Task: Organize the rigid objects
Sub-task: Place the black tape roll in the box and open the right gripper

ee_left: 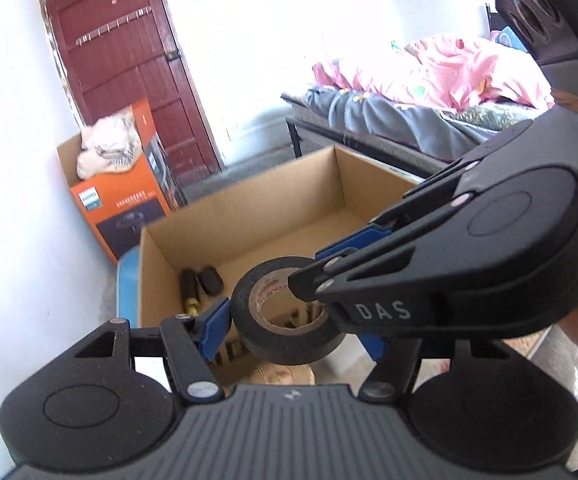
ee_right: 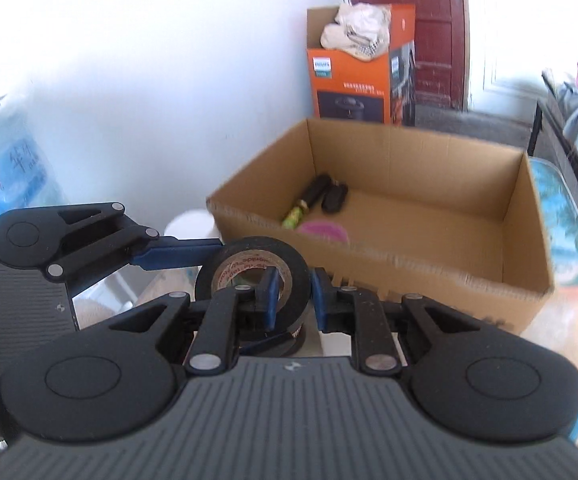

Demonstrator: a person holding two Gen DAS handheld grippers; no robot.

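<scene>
A black roll of electrical tape (ee_left: 285, 312) hangs in the air just in front of an open cardboard box (ee_left: 249, 216). My left gripper (ee_left: 293, 332) holds the roll across its outer sides. My right gripper (ee_right: 293, 298) grips the roll's wall (ee_right: 249, 264), one finger inside the hole and one outside; it reaches in from the right in the left wrist view (ee_left: 313, 276). The box (ee_right: 409, 256) holds a screwdriver (ee_right: 305, 204), a dark oblong object (ee_right: 335, 196) and a pink round thing (ee_right: 323, 230).
An orange Philips box (ee_left: 129, 204) with cloth on top stands by a red door (ee_left: 129, 64). A bed with pink bedding (ee_left: 429, 76) is at the right. A white wall is at the left. A blue water jug (ee_right: 5, 168) stands at the left.
</scene>
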